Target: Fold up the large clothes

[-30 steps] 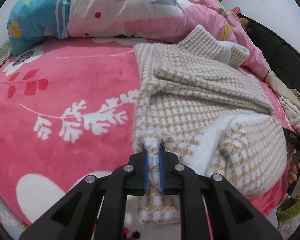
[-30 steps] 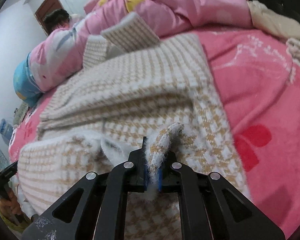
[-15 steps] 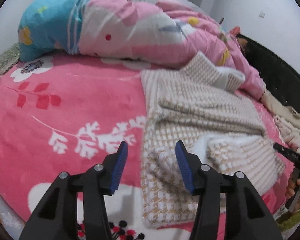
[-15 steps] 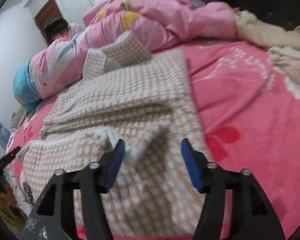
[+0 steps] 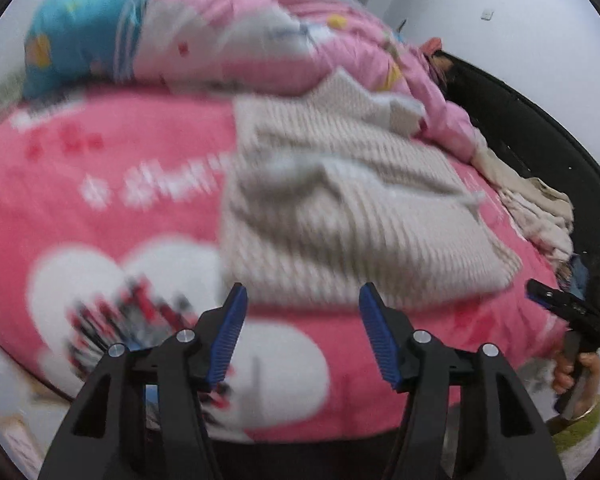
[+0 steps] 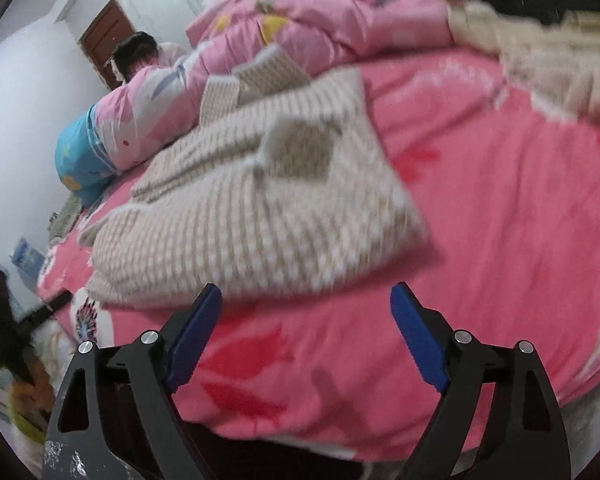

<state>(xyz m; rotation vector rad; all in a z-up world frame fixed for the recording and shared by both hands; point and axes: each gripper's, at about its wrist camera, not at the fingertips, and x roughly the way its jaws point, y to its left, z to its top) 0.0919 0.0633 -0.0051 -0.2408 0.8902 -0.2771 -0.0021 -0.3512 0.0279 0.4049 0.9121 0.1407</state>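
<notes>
On blanket [image 5: 100, 208], just past both grippers: sweater [image 5: 340, 208], beige-and-white check, folded into thick rectangle, with 1 small part sticking up at far end beside quilt [image 5: 220, 48]. Lies flat, near edge close to front border of blanket.

Left gripper [image 5: 303, 292]: jaws apart, just been opening, nothing between pads; sweater's near edge beyond tips, not touched. Right gripper [image 6: 306, 288]: jaws wide apart, also just been opening, empty, hovers before near right corner of sweater.

Handling, as judgement only: looks soft, fluffy, rather thick and bulky; probably not heavy, but limp. Likely to sag and unfold if lifted by 1 point. Not slippery, not fragile; fuzzy knit should hold well in ribbed pads. Best to take with 2 grippers at 2 near corners, pinching all layers together, or at both ends of fold edge, so that layers do not slide apart. Loose flap on top may open when pulled.

Hard to make out: both views blurred, so check pattern smeared and layers impossible to count. Cannot tell if raised part at far end is collar, cuff or sleeve. Underside of sweater hidden. Far edge under quilt or only touching it: unclear. At right side of bed, pile of pale cloth [image 6: 540, 52], shape not readable. Person [image 6: 136, 56] behind quilt, mostly hidden.
</notes>
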